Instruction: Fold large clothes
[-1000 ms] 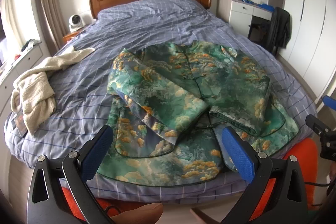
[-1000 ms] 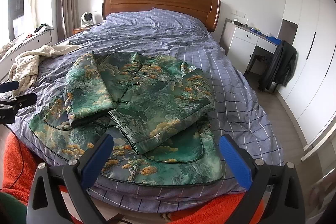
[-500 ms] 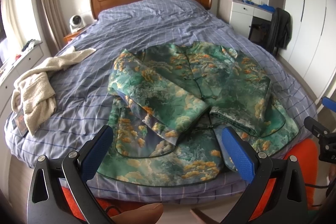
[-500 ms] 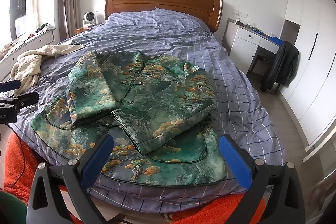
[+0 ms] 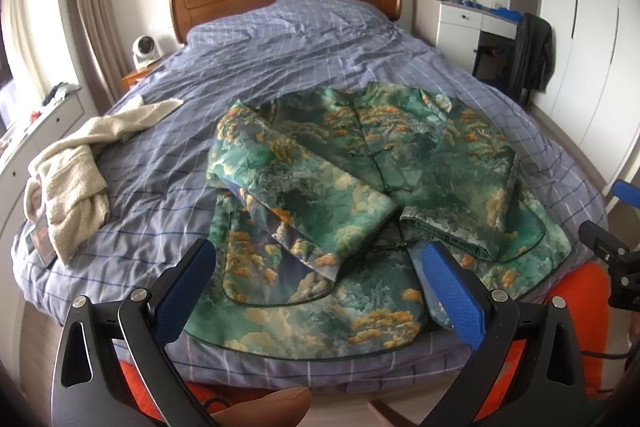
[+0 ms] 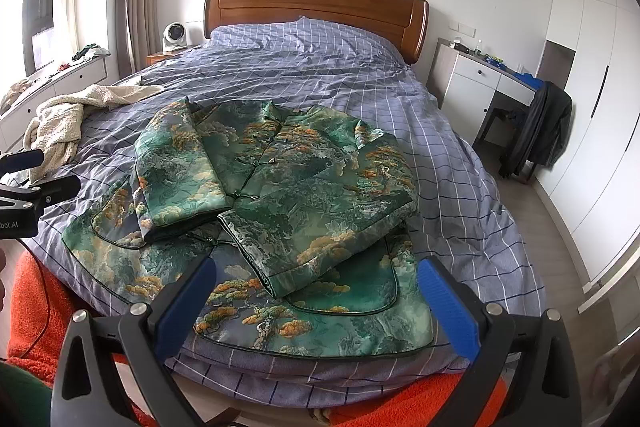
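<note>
1. While both grippers hang over the foot of the bed (image 5: 320, 39), the left gripper (image 5: 320, 283) has its blue pads spread wide and grips nothing.
2. The right gripper (image 6: 316, 291) is likewise spread wide, nothing between its pads.
3. The jacket (image 5: 360, 187), green brocade with orange clouds, lies flat on the checked blue cover (image 6: 320, 79), near the foot edge; in the left view it fills the span from 12 to 6 o'clock of centre.
4. Both sleeves are folded in across the front: in the left view the left sleeve (image 5: 304, 195) runs toward 5 o'clock, the right sleeve (image 5: 472, 195) toward 6, and their cuffs lie just beside each other at the jacket's middle.
5. The hem spreads below the cuffs, between each gripper's pads in its own view; I cannot tell whether the pads touch the cloth.
6. In the right view the jacket (image 6: 280, 195) sits at centre and the left gripper's tips (image 6: 36, 171) show at 9 o'clock.
7. A cream robe (image 5: 76, 171) lies heaped at 9 o'clock on the cover, well apart from the jacket.
8. An orange cloth (image 6: 420, 403) shows under the bed's foot edge at 6 o'clock.
9. At 2 o'clock a dark coat (image 6: 540, 131) hangs on a chair by a white desk (image 6: 472, 75).
</note>
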Tool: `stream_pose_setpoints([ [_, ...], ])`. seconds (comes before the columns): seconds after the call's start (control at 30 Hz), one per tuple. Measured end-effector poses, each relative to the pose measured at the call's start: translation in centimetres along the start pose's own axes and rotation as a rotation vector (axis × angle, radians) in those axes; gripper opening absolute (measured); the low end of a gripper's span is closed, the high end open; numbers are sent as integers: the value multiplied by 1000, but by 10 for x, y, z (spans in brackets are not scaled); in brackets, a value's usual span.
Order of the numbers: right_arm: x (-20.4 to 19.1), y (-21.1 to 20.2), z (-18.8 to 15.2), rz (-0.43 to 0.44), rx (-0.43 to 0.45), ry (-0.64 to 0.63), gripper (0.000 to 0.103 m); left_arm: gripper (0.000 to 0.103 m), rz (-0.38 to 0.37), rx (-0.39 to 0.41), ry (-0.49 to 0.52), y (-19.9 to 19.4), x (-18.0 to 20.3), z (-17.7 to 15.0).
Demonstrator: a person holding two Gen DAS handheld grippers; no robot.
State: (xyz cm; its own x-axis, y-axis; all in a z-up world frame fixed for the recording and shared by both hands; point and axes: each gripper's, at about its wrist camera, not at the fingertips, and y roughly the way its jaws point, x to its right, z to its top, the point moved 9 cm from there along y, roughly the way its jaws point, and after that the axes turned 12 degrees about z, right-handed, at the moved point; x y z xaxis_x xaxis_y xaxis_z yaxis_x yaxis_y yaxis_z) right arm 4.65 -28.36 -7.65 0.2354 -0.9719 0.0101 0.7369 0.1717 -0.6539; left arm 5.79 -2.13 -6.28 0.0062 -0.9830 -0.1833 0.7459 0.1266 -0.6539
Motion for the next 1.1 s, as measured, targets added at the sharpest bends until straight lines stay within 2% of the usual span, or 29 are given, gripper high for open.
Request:
stream_pose_setpoints([
  [1.1, -5, 11, -6, 15, -21, 9, 103, 103, 29, 4, 14, 5, 1, -5],
])
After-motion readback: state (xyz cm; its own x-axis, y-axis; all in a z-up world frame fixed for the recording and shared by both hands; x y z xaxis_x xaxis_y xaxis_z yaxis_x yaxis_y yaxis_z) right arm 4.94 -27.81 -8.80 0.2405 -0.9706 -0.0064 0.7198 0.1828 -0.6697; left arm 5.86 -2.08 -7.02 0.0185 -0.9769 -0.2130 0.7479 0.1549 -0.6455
